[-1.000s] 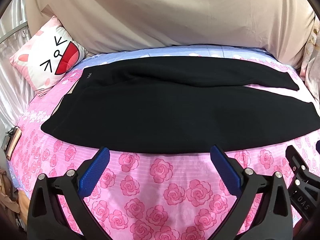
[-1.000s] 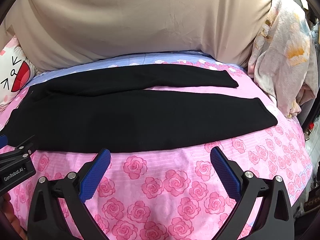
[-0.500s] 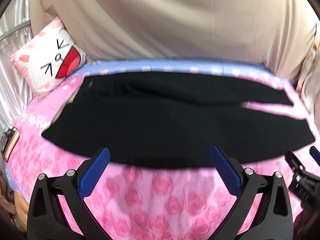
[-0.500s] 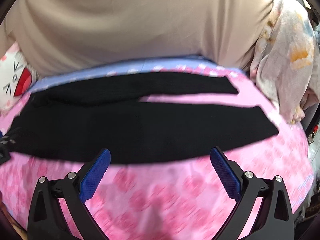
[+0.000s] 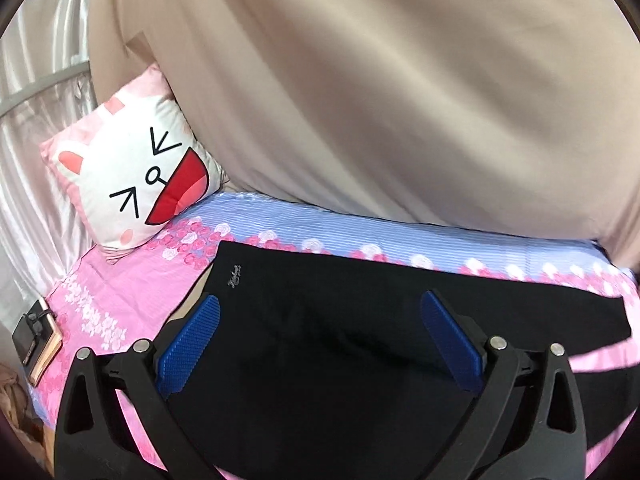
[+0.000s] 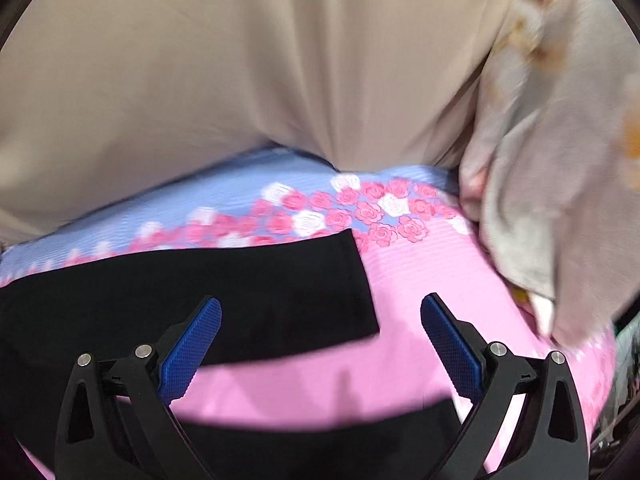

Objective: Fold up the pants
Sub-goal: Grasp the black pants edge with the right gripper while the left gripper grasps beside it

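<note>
Black pants (image 5: 360, 320) lie flat across the pink rose bedsheet (image 5: 120, 300), waistband at the left with a small logo, legs running right. My left gripper (image 5: 320, 340) is open above the waist and hip area. In the right wrist view the far leg's hem (image 6: 320, 292) lies between the fingers, and the near leg (image 6: 320, 452) shows at the bottom edge. My right gripper (image 6: 320, 340) is open above the pink gap between the two leg ends. Neither gripper holds anything.
A cartoon rabbit pillow (image 5: 136, 184) leans at the bed's left end. A beige cover (image 5: 380, 100) hangs along the far side. A floral blanket (image 6: 560, 160) is piled at the right end. A small dark device (image 5: 32, 336) lies at the left bed edge.
Both grippers moved forward over the bed, from the near edge to above the pants. The left now faces the waist, the right faces the leg ends. Both stayed open.
</note>
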A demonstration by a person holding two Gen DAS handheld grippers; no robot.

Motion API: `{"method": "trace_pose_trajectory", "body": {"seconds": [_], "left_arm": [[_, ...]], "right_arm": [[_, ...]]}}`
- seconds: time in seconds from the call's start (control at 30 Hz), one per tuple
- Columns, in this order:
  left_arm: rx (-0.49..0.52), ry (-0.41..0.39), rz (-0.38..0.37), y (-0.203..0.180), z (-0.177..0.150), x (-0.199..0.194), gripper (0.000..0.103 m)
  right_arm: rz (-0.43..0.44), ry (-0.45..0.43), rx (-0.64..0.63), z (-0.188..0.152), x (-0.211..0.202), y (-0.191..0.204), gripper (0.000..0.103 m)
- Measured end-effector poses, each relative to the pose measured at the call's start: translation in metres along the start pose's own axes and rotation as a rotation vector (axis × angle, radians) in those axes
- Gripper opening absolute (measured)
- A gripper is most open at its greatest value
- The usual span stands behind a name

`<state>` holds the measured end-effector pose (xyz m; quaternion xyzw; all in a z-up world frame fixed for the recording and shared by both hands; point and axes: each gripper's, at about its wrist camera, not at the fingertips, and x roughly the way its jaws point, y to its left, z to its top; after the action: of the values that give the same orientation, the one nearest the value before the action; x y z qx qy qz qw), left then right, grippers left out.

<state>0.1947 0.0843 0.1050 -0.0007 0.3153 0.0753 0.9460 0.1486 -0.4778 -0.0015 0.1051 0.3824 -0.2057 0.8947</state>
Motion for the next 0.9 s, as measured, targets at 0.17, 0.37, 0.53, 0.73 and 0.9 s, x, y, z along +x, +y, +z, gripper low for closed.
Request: {"method": "trace_pose_trajectory", "body": {"seconds": [0.17, 0.37, 0.53, 0.73, 0.9], "left_arm": [[-0.015, 0.075, 0.059, 0.026, 0.023, 0.065, 0.098], [-0.093, 0.125, 0.132, 0.078, 0.034, 0.144, 0.098], [-0.142, 0.173, 0.217, 0.121, 0.035, 0.210, 0.098], [-0.139, 0.225, 0.241, 0.145, 0.038, 0.271, 0.098], [-0.149, 0.340, 0.146, 0.147, 0.029, 0.310, 0.053]], "right_arm": [[0.021, 0.086, 0.004, 0.021, 0.072, -0.006, 0.098], [0.063, 0.169, 0.004, 0.021, 0.123, 0.000, 0.095], [0.042, 0.113, -0.034, 0.017, 0.110, 0.009, 0.053], [0.037, 0.083, 0.023, 0.009, 0.095, -0.001, 0.014], [0.007, 0.068, 0.022, 0.011, 0.090, 0.001, 0.010]]}}
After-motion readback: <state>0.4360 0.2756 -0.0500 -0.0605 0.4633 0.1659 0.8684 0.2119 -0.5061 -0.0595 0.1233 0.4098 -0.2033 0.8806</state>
